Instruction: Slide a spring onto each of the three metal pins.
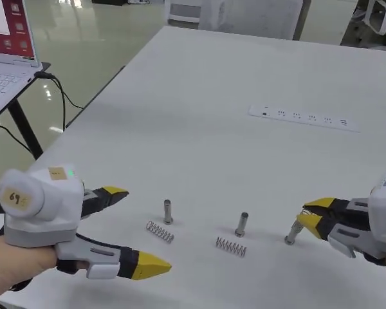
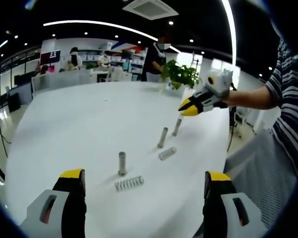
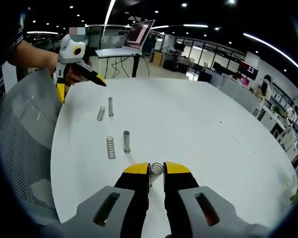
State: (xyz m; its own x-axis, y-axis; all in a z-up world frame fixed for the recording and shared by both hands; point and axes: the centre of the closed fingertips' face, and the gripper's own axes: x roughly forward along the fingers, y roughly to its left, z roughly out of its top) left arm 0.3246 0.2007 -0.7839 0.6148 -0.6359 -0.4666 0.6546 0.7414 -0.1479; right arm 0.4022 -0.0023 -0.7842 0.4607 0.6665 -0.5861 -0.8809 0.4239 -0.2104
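Observation:
Three metal pins stand on the white table [image 1: 244,148]: a left pin [image 1: 167,211], a middle pin [image 1: 242,223] and a right pin [image 1: 289,239]. One loose spring [image 1: 159,232] lies by the left pin, another spring [image 1: 231,246] by the middle pin. My right gripper [image 1: 313,213] is shut on a third spring [image 1: 297,226] that sits tilted over the right pin's top; the right gripper view has this spring [image 3: 156,171] between the yellow tips. My left gripper [image 1: 134,227] hangs open and holds nothing, short of the left pin [image 2: 122,162] and its spring [image 2: 129,183].
A white power strip [image 1: 303,118] lies farther back on the table. A laptop [image 1: 6,38] stands on a stand off the table's left edge, with cables hanging. A potted plant [image 2: 181,74] and people stand beyond the far end.

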